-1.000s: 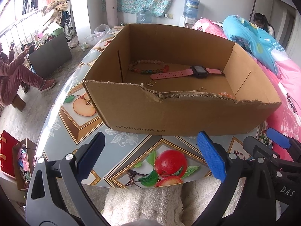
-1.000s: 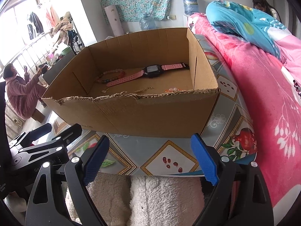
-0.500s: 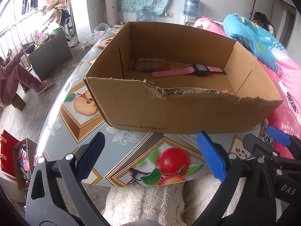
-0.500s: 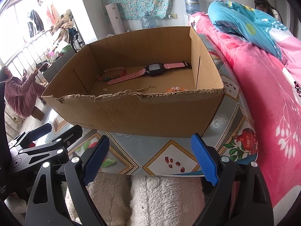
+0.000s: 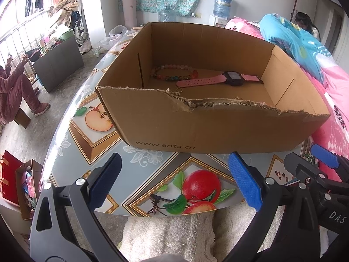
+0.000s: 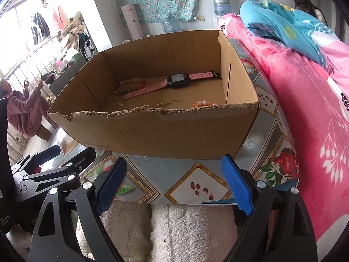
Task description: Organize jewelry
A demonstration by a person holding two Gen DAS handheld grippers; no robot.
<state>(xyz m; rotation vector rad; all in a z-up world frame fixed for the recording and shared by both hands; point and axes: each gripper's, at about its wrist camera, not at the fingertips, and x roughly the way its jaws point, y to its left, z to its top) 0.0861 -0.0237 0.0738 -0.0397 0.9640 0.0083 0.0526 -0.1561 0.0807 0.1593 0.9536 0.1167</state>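
Right wrist view: one cardboard box (image 6: 174, 131) on the fruit-print tabletop (image 6: 196, 187), its near rim torn and ragged. Inside, counted: one pink-strapped watch (image 6: 176, 80), one multicoloured bead bracelet (image 6: 128, 87) touching the watch strap's left end, one thin gold chain (image 6: 169, 102), one small gold charm (image 6: 122, 103), one short run of orange-and-white beads (image 6: 202, 103) tucked against the near wall. Box floor between the chain and the watch is bare. Right wall of the box sits close to the table's edge by the pink bedding (image 6: 305, 100). A strip of tabletop lies open in front of the box.

Right gripper (image 6: 174, 185): jaws spread wide, nothing between them, poised over the table's near edge, short of the box. All jewelry lies beyond the near wall, well apart from the pads.

Left wrist view: left gripper (image 5: 174, 185) likewise released, empty, over the apple print (image 5: 200, 187), in front of the box (image 5: 207, 126).
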